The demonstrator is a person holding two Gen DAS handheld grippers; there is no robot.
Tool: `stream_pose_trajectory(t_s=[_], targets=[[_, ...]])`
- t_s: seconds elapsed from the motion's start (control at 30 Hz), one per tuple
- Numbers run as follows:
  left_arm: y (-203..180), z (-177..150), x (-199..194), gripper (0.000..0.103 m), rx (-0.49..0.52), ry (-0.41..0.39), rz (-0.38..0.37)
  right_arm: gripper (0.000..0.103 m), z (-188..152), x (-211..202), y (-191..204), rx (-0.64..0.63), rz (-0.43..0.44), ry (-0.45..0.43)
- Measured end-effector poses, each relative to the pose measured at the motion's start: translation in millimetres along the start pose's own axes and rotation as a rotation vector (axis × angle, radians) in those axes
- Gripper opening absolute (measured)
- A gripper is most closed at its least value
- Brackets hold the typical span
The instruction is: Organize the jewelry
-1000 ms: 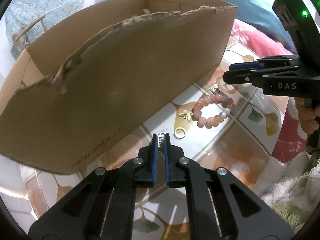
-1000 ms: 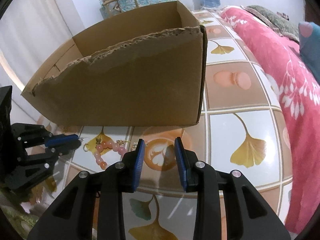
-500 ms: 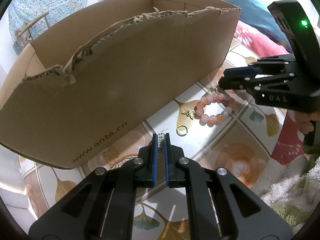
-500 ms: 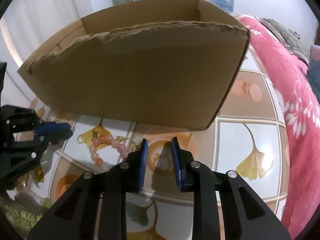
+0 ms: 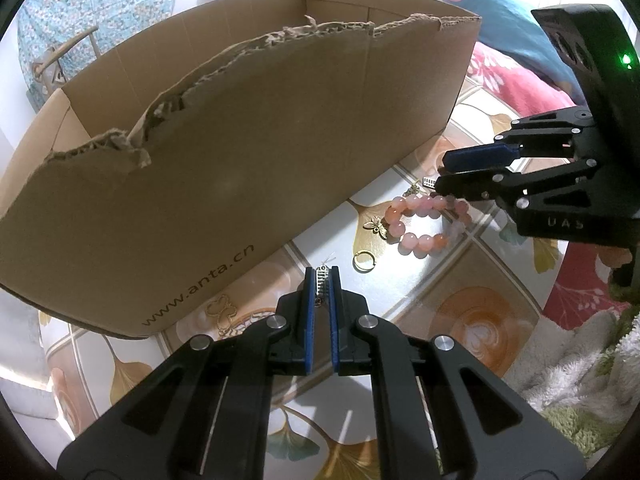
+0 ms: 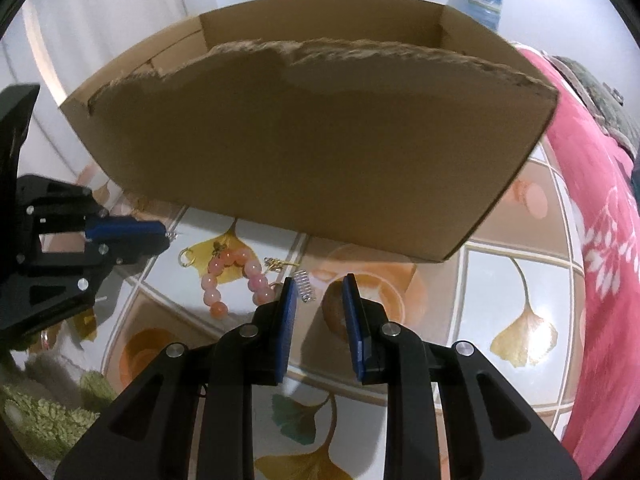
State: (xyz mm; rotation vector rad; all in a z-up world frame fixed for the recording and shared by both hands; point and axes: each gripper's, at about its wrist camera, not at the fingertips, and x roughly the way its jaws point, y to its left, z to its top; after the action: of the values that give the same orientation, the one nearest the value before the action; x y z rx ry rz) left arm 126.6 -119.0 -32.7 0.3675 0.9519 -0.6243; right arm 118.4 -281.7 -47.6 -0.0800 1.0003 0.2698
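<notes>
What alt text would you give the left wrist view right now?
The left tool is shut on a small silver charm above the patterned tabletop, facing a torn cardboard box. A pink bead bracelet, gold ring and butterfly charm lie ahead, with the right tool over them.

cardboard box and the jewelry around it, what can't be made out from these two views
- Box inside: both views, hidden by its torn near wall.
- Silver piece in the left gripper: left view, mostly covered by the pads, too small to name.
- Bracelet: right view, near end behind the right gripper finger; left view, far side under that gripper.
- Silver earring near the right gripper: too small for detail.
</notes>
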Motion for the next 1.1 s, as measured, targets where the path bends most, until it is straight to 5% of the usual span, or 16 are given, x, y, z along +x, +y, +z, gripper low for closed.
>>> stream_pose_trajectory(t_s=[0.2,0.57,1.1], targets=[[0,0,0,0.006,-0.001,0.0,0.0,0.024,4,4,6,-0.034,0.002,-0.002],[-1,-1,0,0.006,0.0,-0.001,0.001,0.005,6,1,-7,0.018,0.044,0.034],[-2,1,1,0.006,0.002,-0.009,0.005,0.005,-5,-15,-29,0.108,0.075,-0.011]])
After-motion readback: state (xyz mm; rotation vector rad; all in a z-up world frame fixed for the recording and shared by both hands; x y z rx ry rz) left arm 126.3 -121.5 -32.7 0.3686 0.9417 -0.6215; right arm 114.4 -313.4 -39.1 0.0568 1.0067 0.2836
